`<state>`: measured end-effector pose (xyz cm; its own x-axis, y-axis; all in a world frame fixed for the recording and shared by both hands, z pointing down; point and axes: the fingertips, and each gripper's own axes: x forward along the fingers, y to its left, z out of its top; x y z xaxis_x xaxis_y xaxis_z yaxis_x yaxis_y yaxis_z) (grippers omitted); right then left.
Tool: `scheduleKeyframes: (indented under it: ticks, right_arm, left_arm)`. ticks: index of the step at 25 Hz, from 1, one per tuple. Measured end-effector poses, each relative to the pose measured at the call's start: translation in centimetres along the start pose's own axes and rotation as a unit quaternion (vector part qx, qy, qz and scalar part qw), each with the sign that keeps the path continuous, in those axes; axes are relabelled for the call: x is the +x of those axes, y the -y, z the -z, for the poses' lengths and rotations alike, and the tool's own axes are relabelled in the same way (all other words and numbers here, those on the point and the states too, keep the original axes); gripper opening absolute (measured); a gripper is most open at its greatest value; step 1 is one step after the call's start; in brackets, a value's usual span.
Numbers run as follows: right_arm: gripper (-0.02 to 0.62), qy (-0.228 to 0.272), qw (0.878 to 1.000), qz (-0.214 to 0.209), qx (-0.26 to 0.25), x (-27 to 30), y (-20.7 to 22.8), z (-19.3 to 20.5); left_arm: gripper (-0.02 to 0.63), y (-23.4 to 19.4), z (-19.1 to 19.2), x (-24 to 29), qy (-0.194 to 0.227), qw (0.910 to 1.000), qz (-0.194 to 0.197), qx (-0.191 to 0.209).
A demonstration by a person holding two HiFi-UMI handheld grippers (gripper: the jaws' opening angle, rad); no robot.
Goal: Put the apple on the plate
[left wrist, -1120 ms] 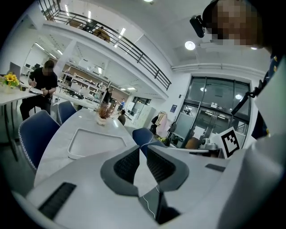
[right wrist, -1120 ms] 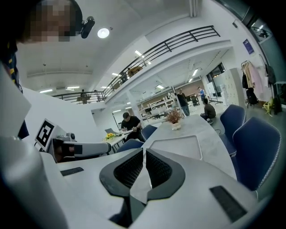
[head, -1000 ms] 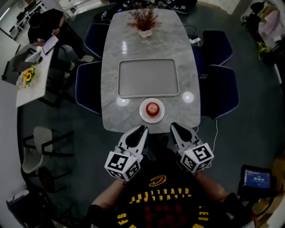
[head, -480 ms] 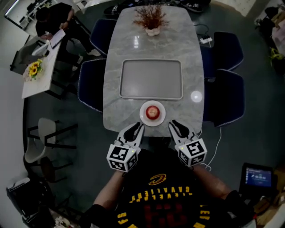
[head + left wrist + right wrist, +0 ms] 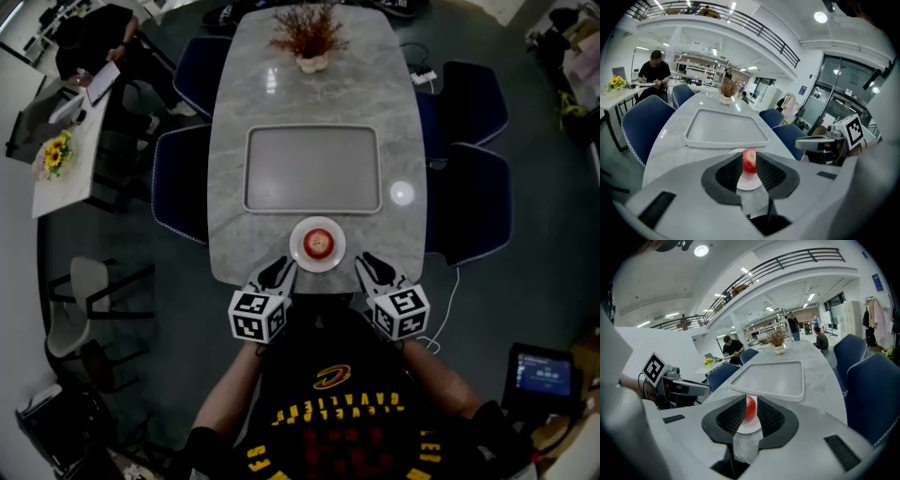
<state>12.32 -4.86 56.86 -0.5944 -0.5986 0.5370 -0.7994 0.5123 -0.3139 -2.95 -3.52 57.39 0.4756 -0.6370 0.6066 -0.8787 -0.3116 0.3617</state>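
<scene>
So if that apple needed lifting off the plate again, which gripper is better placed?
Left, narrowly. The left gripper and right gripper both hang empty at the table edge, jaws slightly apart, aimed at the apple on the plate; the left's tips look a touch nearer.

The left gripper [image 5: 278, 272] is held low ahead of the torso [image 5: 328, 394], jaws pointing forward and canted inward, pads a narrow gap apart and clamping nothing. The right gripper [image 5: 367, 265] sits level with it, near on its right, canted inward the opposite way, jaws likewise slightly parted. The left forearm [image 5: 232, 380] and right forearm [image 5: 441, 380] angle in from the elbows.
</scene>
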Motion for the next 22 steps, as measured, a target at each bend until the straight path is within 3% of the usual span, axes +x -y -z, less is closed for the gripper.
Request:
scheduleKeyframes:
  ticks: [5, 9, 22]
  right_arm:
    - [0.058, -0.040, 0.998, 0.021, 0.032, 2.2, 1.3, 2.6]
    - [0.057, -0.074, 0.995, 0.028, 0.067, 4.4, 2.4, 5.0]
    - [0.057, -0.138, 0.975, 0.037, 0.170, 9.6, 4.7, 9.9]
  left_arm:
    - [0.077, -2.7, 3.2, 3.0, -0.061, 0.9980, -0.006, -0.015]
    - [0.077, -4.2, 5.2, 5.5, -0.101, 0.9936, -0.005, -0.051]
    - [0.077, -6.4, 7.5, 9.8, -0.138, 0.9788, 0.009, -0.151]
